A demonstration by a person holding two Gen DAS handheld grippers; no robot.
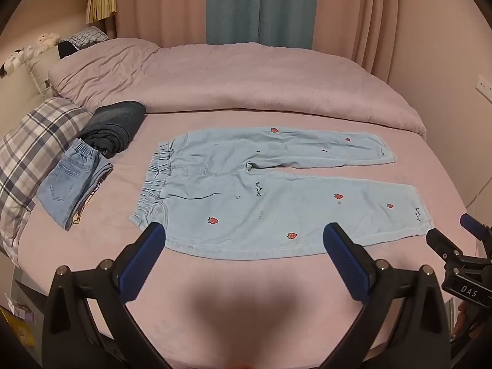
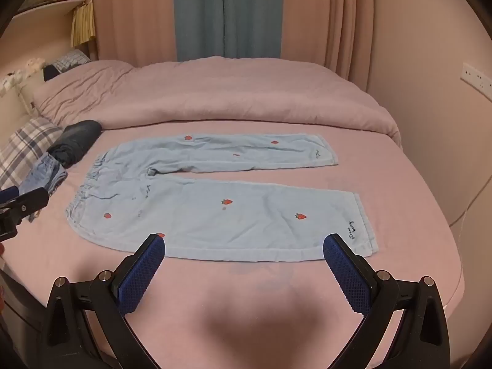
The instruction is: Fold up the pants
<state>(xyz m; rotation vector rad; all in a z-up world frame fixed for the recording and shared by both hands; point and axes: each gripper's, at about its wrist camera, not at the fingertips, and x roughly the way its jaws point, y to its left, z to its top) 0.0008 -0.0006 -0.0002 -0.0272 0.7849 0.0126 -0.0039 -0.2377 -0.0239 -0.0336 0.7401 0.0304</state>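
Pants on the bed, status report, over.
Left gripper and right gripper open, empty. Strawberry pants flat, unfolded. Folded jeans off left, nothing blocking.

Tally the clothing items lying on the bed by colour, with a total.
Light blue, spread flat: 1, the strawberry pants
Light blue, folded: 1, the folded jeans
Dark grey, rolled: 1, the dark bundle
Total: 3
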